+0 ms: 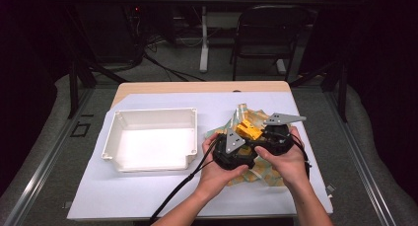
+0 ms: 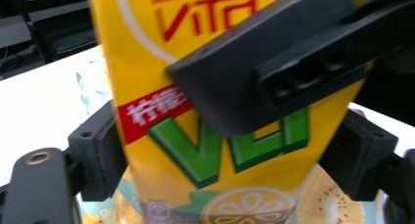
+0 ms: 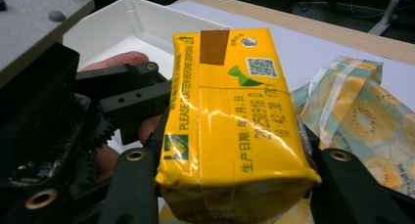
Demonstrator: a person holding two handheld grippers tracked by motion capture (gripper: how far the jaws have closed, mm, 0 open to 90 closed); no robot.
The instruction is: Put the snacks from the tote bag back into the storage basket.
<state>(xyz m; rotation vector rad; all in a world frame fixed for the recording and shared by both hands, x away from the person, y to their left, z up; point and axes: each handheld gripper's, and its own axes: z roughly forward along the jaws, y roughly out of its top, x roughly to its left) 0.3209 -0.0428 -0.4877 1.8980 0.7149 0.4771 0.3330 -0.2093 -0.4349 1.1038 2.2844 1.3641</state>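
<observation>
White paper (image 1: 148, 191) covers table; dark room, chair (image 1: 268, 36) behind.

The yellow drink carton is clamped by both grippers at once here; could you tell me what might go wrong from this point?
1. The yellow drink carton is gripped by both the left gripper and the right gripper; pulling them apart could crush or tear it.
2. If one releases early, the carton may drop onto the printed wrapper rather than into the white bin.
</observation>
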